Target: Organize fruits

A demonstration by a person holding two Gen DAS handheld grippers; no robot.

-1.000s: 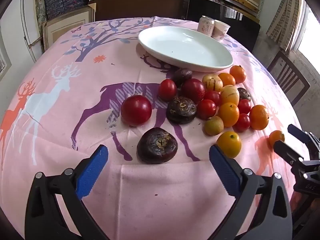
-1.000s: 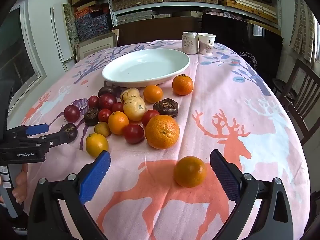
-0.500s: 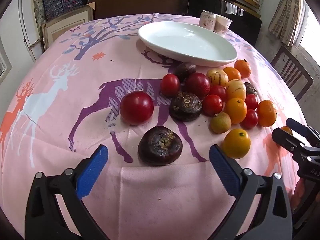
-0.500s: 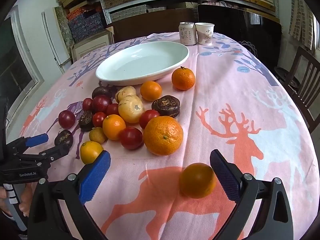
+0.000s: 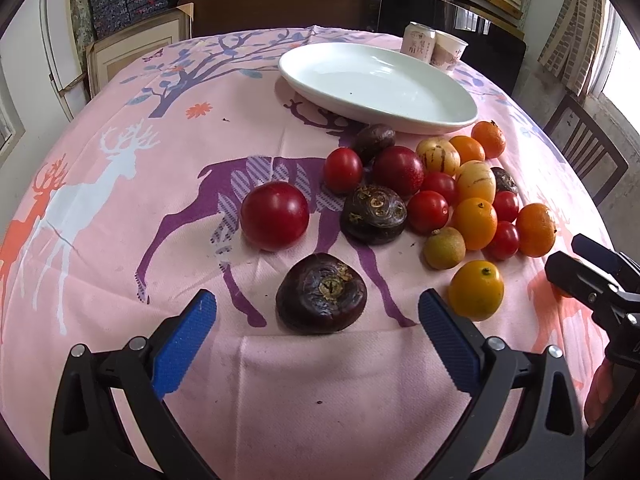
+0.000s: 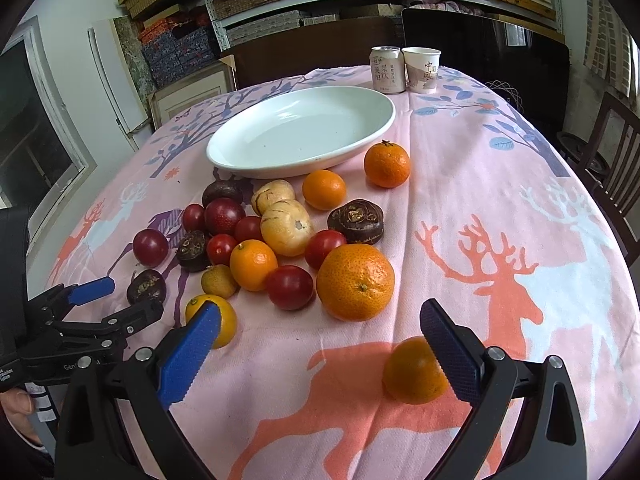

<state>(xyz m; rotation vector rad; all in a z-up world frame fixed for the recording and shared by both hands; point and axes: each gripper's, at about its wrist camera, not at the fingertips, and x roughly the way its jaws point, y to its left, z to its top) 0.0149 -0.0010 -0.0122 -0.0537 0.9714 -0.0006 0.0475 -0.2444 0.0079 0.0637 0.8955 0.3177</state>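
left claw (image 5: 318, 334) wide open, right claw (image 6: 320, 344) wide open

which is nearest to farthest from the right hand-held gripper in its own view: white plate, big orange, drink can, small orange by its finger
From the right hand-held gripper:
1. small orange, against its right finger
2. big orange, just ahead, centre
3. white plate, mid table, behind the fruit
4. drink can, far edge

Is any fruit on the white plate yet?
No, the white plate shows only bare glaze in the right wrist view; all visible fruit, like the big orange, sits on the tablecloth.
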